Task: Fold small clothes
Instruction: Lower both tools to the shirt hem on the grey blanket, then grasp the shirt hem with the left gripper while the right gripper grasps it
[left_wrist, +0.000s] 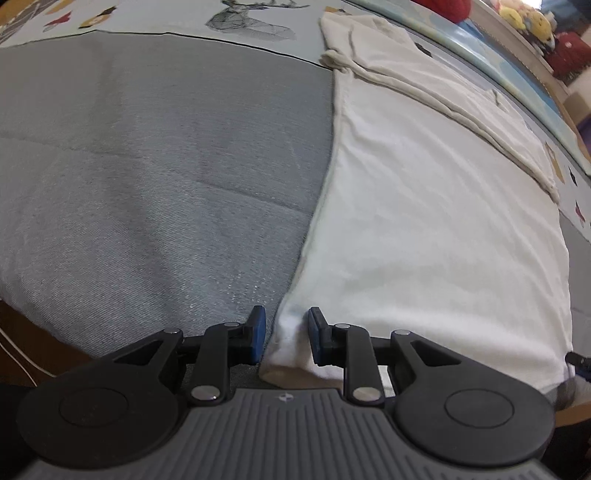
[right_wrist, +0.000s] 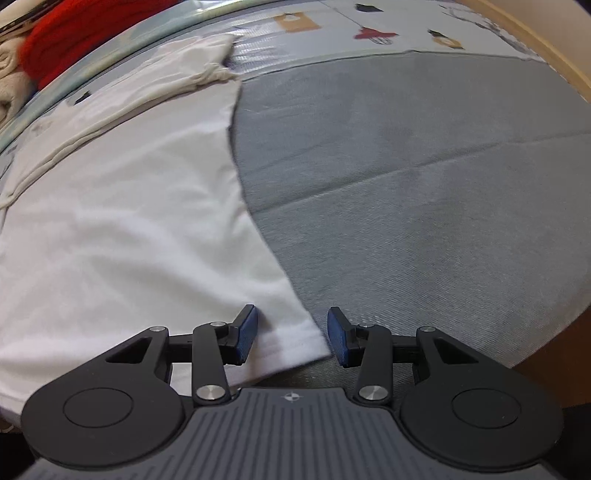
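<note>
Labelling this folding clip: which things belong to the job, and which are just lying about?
Job:
white garment
left gripper
right gripper

Lying about:
cream garment
red plush
grey mat

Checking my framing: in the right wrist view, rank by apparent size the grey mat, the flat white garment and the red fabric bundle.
1. Grey mat
2. Flat white garment
3. Red fabric bundle, cropped by the frame, so unsure.

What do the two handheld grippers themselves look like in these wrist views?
The left gripper and the right gripper look identical: matte black linkage arms with silver rivets, round black side discs, blue ribbed finger pads, and a grey ridged base bearing a small crosshair mark. No cables or sleeves show.
</note>
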